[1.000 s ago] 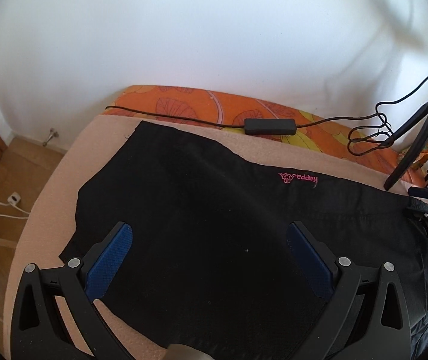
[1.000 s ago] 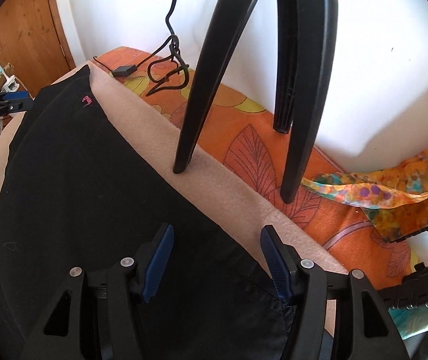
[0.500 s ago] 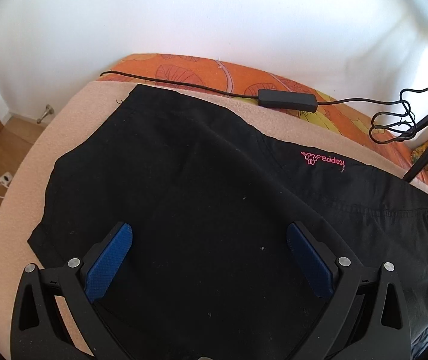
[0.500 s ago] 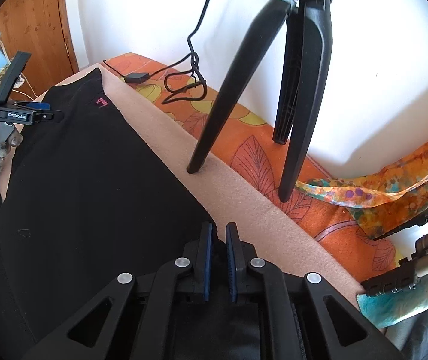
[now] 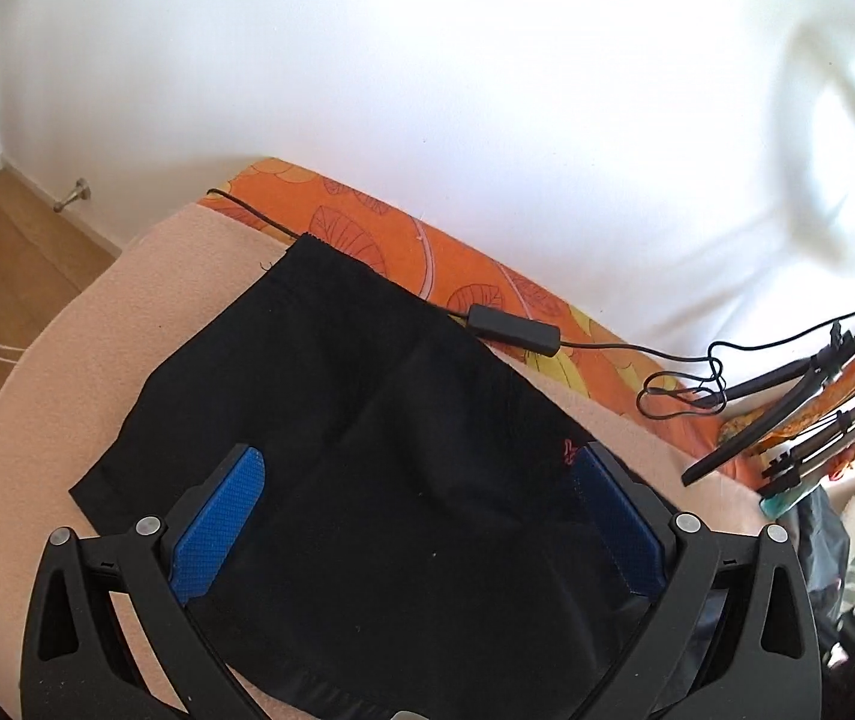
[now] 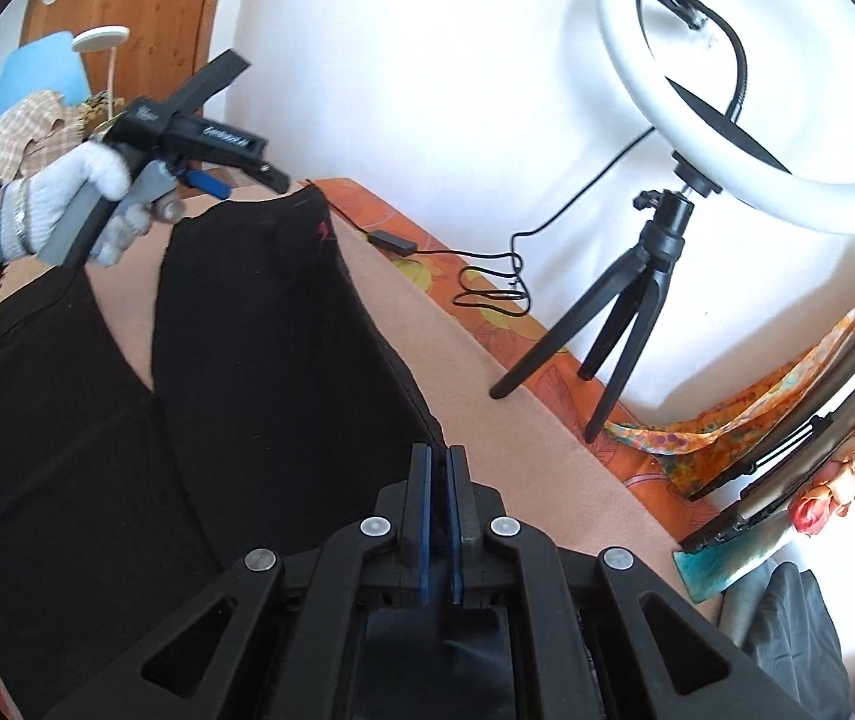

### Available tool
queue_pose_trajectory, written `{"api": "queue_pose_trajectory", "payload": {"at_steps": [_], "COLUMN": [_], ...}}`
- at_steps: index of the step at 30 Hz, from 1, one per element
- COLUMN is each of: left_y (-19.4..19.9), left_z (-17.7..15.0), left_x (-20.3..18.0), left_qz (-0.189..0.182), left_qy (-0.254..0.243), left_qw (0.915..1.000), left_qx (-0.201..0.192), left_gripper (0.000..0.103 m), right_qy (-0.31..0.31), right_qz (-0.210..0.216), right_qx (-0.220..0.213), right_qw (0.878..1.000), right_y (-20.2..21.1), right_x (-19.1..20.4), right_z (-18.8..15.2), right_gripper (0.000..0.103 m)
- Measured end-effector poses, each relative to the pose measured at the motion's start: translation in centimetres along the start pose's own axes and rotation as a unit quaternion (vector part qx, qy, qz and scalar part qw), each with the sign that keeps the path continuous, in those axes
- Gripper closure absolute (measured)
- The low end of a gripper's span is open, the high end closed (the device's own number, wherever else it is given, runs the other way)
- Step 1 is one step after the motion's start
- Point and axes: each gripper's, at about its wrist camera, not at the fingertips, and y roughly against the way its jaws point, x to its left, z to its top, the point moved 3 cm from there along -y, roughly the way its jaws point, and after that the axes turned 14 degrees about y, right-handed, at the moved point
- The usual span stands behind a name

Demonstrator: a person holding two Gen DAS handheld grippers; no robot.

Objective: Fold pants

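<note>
Black pants (image 6: 235, 396) spread on a peach blanket (image 6: 487, 372), which covers an orange leaf-print sheet (image 5: 427, 252) along a white wall (image 5: 427, 90). The garment's long axis runs away from the right gripper's fingers toward the upper left of its view: the end held at the fingers is nearest, the two legs part in a narrow V beyond the fingers and to their left, and the far end, marked by a small pink logo (image 6: 324, 229), lies well ahead beneath the other tool. The right gripper (image 6: 439, 510) is the nearer to the fold's working edge; its blue pads (image 6: 424, 516) stand almost together, pinching a fold of the black cloth at the blanket-side hem. The left gripper (image 5: 421, 516), carried by a white-gloved hand (image 6: 49, 210), has its pads (image 5: 217, 528) spread wide, the cloth passing below and between them without pressing contact visible; whether they touch the fabric cannot be told. In its view the pants extend straight ahead of the fingers to a far corner near a black cable (image 5: 259, 219). A ring light on a tripod (image 6: 655, 264) stands to the right of the right fingers. Judged step: carrying the pinched end along the long axis toward the far end.
</note>
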Motion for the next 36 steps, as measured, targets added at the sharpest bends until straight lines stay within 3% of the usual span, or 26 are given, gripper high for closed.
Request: {"api": "queue_pose_trajectory", "payload": {"at_steps": [7, 12, 14, 17, 18, 19, 21, 32, 36], "left_y": [-1.2, -1.5, -1.6, -2.2, -2.3, -2.3, -1.9, 3.8, 6.2], "left_z": [0.2, -0.1, -0.4, -0.8, -0.8, -1.0, -1.3, -1.6, -2.5], "left_x": [0.5, 0.9, 1.5, 2.9, 3.6, 4.3, 4.8, 4.2, 4.4], "left_qz": [-0.002, 0.011, 0.018, -0.010, -0.022, -0.031, -0.042, -0.068, -0.082], "left_qy": [0.044, 0.045, 0.045, 0.070, 0.084, 0.097, 0.099, 0.021, 0.013], "left_qw": [0.9986, 0.9984, 0.9983, 0.9956, 0.9938, 0.9921, 0.9911, 0.9966, 0.9960], "left_qx": [0.031, 0.031, 0.033, 0.061, 0.069, 0.074, 0.078, 0.042, 0.034], "left_gripper": [0.002, 0.002, 0.012, 0.056, 0.075, 0.086, 0.094, 0.097, 0.098], "right_qy": [0.028, 0.044, 0.039, 0.030, 0.028, 0.028, 0.029, 0.015, 0.014], "right_qz": [0.030, 0.044, 0.041, 0.034, 0.032, 0.028, 0.019, -0.027, -0.038], "right_qx": [0.007, 0.021, 0.022, 0.024, 0.024, 0.025, 0.027, 0.024, 0.024], "right_qw": [0.999, 0.998, 0.998, 0.999, 0.999, 0.999, 0.999, 0.999, 0.999], "right_y": [0.5, 0.0, 0.0, 0.1, 0.2, 0.2, 0.4, 3.4, 5.0], "right_x": [4.4, 6.1, 6.1, 5.6, 5.4, 5.3, 5.3, 4.5, 4.8], "right_z": [-0.7, -1.7, -2.0, -2.2, -2.1, -2.1, -2.0, -0.9, -0.6], "right_gripper": [0.102, 0.102, 0.102, 0.102, 0.102, 0.102, 0.102, 0.102, 0.102]}}
